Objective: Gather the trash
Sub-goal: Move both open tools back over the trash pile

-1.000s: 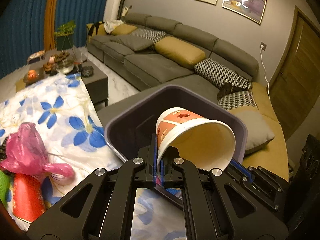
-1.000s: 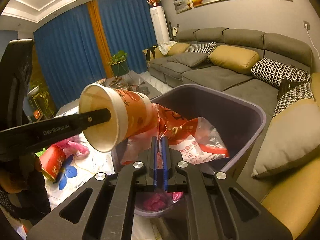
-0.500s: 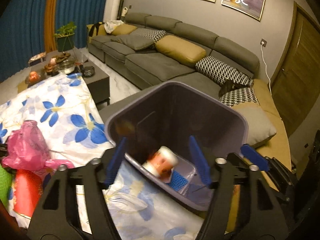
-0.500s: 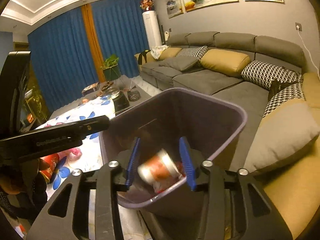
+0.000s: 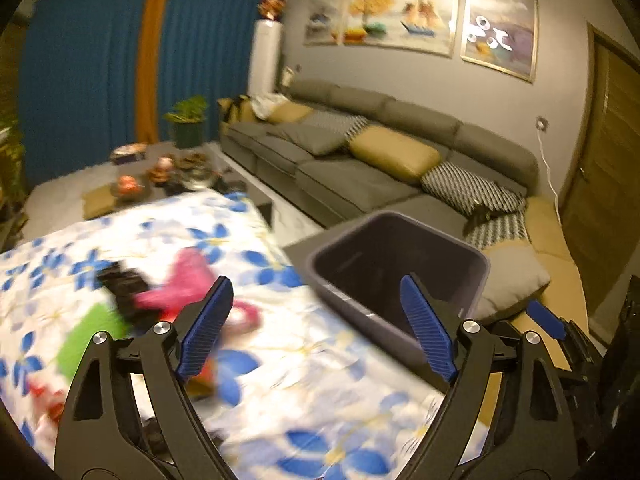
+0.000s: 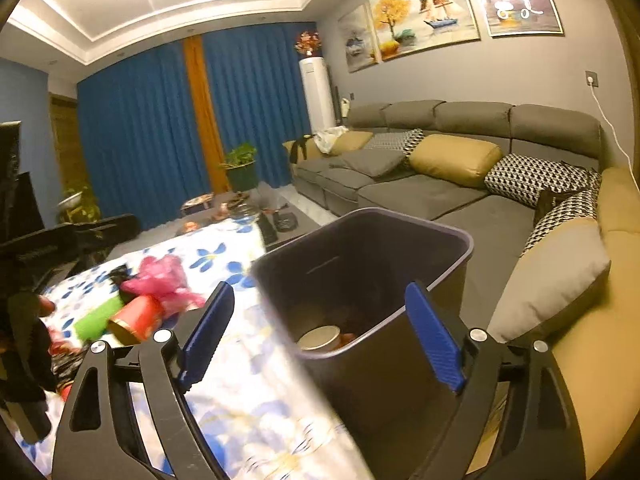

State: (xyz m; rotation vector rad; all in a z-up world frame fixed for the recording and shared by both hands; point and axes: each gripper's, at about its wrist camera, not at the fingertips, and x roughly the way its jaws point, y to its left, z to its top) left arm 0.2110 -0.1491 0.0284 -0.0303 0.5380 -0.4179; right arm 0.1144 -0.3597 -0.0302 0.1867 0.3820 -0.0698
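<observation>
A dark purple bin (image 5: 400, 252) stands at the edge of the floral-cloth table (image 5: 280, 360). My left gripper (image 5: 314, 284) hovers over the cloth just left of it, jaws opening, nothing between them. My right gripper (image 6: 319, 290) hangs in front of the bin (image 6: 360, 264), jaws also opening and empty. A paper cup (image 6: 320, 338) lies in the bin's bottom beside red scraps. On the cloth to the left lie a pink plastic bag (image 6: 160, 276), a red can (image 6: 136, 320), a green item (image 6: 96, 320) and something black (image 5: 120, 284). The left view is blurred.
A long grey sofa (image 6: 420, 196) with yellow and patterned cushions wraps behind and right of the bin. A low dark coffee table (image 5: 160, 176) with bowls and small items stands beyond the cloth, a potted plant (image 5: 186, 120) behind it. The left gripper's black body (image 6: 40, 248) fills the right view's left edge.
Both grippers let go: the paper cup and the red wrapper dropped into the bin. Both then drew back from the bin and upward, the left one swinging toward the table.
</observation>
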